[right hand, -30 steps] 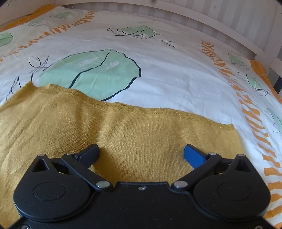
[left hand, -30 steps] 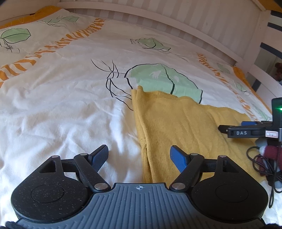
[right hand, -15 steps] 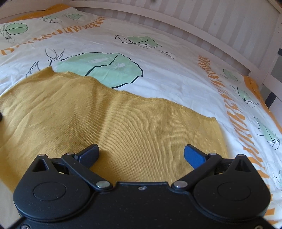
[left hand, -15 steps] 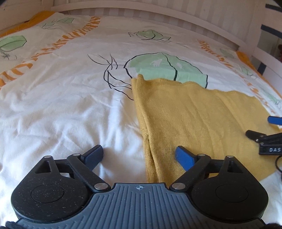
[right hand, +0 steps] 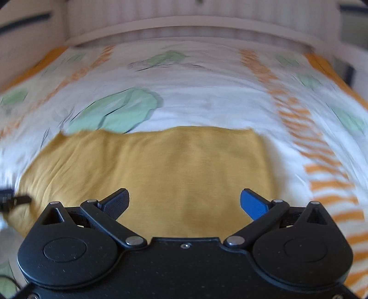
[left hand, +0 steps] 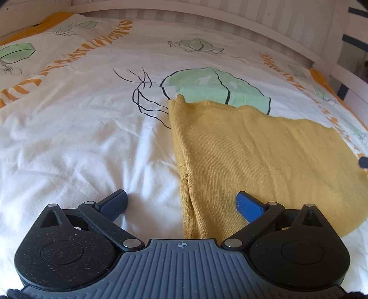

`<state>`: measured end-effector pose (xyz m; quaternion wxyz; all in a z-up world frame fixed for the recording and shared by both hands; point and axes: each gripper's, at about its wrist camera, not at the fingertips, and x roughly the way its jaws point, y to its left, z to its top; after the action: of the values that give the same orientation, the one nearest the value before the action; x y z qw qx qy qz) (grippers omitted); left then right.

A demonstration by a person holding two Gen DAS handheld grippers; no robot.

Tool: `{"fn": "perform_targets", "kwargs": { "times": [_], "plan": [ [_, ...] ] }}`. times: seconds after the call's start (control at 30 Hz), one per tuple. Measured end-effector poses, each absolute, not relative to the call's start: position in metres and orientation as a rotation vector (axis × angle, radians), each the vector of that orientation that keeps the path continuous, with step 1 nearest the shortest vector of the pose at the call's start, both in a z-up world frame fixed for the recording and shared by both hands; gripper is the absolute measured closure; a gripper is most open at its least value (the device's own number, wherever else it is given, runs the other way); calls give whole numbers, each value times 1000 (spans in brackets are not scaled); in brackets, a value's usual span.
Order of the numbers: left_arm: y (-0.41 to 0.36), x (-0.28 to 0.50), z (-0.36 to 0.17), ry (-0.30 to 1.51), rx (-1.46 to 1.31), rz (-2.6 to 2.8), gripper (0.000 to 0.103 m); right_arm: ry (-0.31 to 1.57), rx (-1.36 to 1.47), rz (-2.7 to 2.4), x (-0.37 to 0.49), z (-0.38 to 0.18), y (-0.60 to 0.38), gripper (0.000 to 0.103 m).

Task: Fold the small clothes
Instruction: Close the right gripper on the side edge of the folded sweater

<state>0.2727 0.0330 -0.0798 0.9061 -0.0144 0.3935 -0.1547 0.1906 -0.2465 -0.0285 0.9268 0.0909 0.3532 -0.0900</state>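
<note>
A mustard-yellow knit garment (left hand: pixel 264 156) is shown lying flat on a printed bedsheet (left hand: pixel 80 142), its far edge overlapping a green leaf motif (left hand: pixel 211 85). The fabric is judged to be light, thin and limp, with a fine ribbed weave that should grip the pads well but will sag and crease wherever it is unsupported. A doubled, slightly rolled edge (left hand: pixel 186 191) runs along the garment's left side, and this edge, together with the near corners, is judged the best place for a pinch, since more than one layer can be taken there at once. The left gripper (left hand: pixel 181 202) is held with its jaws spread wide, straddling that edge and holding nothing. The right gripper (right hand: pixel 184 200) is likewise spread wide and empty, poised above the middle of the cloth; its view is smeared by motion, so the height above the fabric cannot be settled. The sheet is soft and wrinkled and may be caught up with the garment. A white slatted bed frame (left hand: pixel 230 16) encloses the far side.
</note>
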Motion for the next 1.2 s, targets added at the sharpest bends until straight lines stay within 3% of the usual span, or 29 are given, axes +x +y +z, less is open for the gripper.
{"fn": "perform_targets", "kwargs": {
  "times": [0.33,0.6,0.9,1.2],
  "plan": [
    [37,273,-73,828,-66,-326,3,816,548,-146,170,-61,-333,0],
    [38,264,-30,779,-139,-287,9,754,680,87,192,-76,-342,0],
    [-32,284,-2,798,-87,-365,9,734,670,153,196,-78,-345,0],
    [-107,307,-36,924,-12,-403,9,734,696,184,197,-79,-352,0]
  ]
}}
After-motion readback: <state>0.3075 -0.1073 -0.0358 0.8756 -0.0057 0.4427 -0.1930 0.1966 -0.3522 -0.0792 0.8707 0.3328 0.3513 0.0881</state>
